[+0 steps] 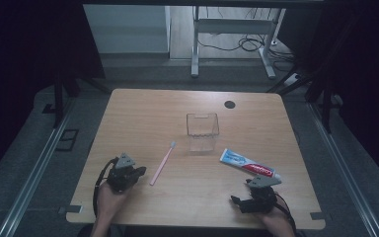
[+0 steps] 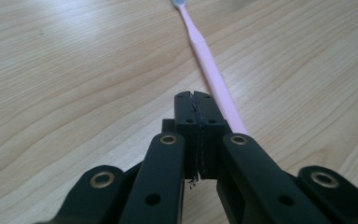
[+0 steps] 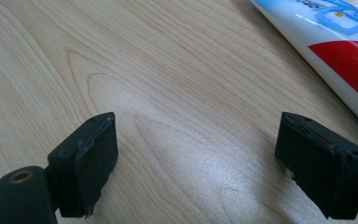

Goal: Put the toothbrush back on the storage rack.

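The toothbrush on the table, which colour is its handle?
Pink. The toothbrush handle shows best in the left gripper view.

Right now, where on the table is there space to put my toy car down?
The far left of the table, beyond the pink toothbrush and left of the clear cup, is bare. So is the near middle, between the left gripper and right gripper. It's crowded around the cup and the toothpaste tube.
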A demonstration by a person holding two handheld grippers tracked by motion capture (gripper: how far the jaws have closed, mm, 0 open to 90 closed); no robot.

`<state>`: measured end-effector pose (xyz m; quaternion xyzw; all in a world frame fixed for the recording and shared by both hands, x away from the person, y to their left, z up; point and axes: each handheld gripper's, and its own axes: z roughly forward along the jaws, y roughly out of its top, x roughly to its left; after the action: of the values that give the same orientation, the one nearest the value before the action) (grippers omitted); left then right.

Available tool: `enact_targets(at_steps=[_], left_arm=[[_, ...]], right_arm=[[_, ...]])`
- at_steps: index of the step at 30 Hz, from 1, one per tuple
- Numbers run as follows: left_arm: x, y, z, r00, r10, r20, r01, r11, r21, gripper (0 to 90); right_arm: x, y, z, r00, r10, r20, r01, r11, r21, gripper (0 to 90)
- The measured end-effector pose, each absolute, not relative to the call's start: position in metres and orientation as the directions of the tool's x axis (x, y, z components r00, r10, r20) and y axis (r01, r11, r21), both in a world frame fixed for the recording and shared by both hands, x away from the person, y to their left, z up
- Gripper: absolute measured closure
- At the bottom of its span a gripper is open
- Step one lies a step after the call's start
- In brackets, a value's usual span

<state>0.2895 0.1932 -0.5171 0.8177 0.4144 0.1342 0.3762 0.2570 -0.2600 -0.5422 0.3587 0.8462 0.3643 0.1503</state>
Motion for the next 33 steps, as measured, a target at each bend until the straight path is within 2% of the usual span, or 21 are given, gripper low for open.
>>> enact_targets(at_steps=[18,33], left_arm=[[0.286,0.163,-0.52,0.694,0.712,-0.109,0.557,-0.434,0.708,89.4],[0.288,0.156,-0.532,0.692,0.711,-0.122,0.594,-0.465,0.657,89.3]], right_arm=[[0.257,-0.26,-0.542,-0.697,0.717,0.008,0.498,0.477,0.724,12.6],[0.257,-0.26,-0.542,-0.697,0.717,0.008,0.498,0.477,0.724,12.6]])
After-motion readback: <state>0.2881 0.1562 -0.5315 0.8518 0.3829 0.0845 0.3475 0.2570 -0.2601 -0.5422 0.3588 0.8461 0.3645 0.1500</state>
